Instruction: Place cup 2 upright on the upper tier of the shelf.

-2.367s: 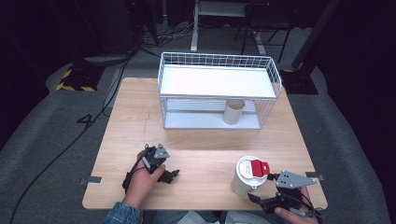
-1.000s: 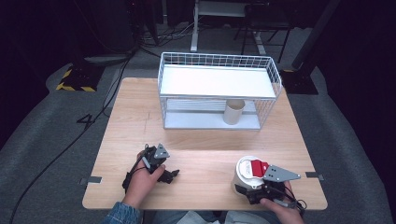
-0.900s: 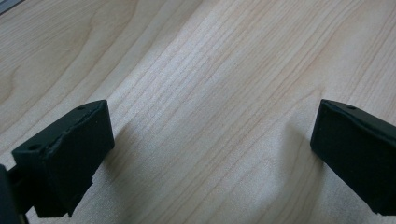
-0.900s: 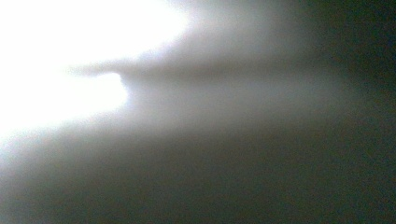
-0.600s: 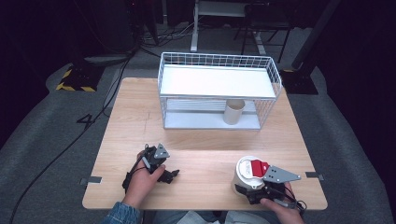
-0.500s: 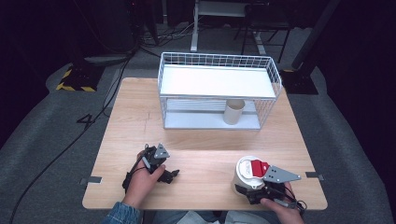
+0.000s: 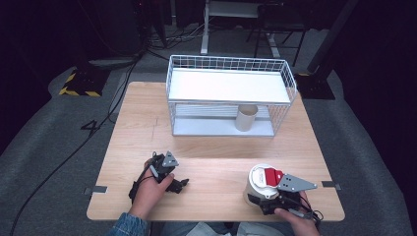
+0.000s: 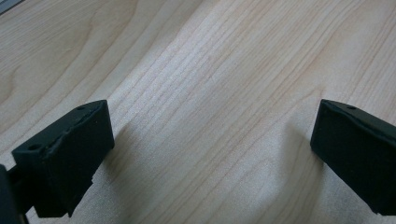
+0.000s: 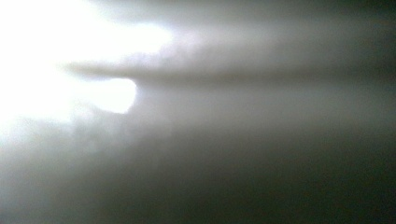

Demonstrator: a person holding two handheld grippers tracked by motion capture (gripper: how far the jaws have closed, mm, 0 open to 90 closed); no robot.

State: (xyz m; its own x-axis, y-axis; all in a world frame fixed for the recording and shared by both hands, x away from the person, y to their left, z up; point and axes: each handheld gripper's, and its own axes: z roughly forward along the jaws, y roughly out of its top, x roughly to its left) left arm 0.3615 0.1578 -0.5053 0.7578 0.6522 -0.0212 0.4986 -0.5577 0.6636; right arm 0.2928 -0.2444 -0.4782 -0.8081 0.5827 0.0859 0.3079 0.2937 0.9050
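A white tub with a red flap on its lid (image 7: 263,179) stands near the table's front right edge. My right gripper (image 7: 265,200) is pressed against its near side, jaws around its lower part, shut on it. In the right gripper view, a blurred white surface (image 9: 196,116) sits very close to the lens. At the front left, my left gripper (image 7: 178,185) rests on the wooden table (image 7: 211,152). In the left gripper view this gripper (image 8: 210,149) is open, with bare wood between its fingers.
A white wire rack (image 7: 228,93) with two shelves stands at the back of the table. A beige cup (image 7: 247,118) sits upright on its lower shelf, toward the right. Dark floor and cables surround the table.
My right gripper has moved left from beside the tub to close against it, then held still for the last second. The left gripper has not moved.
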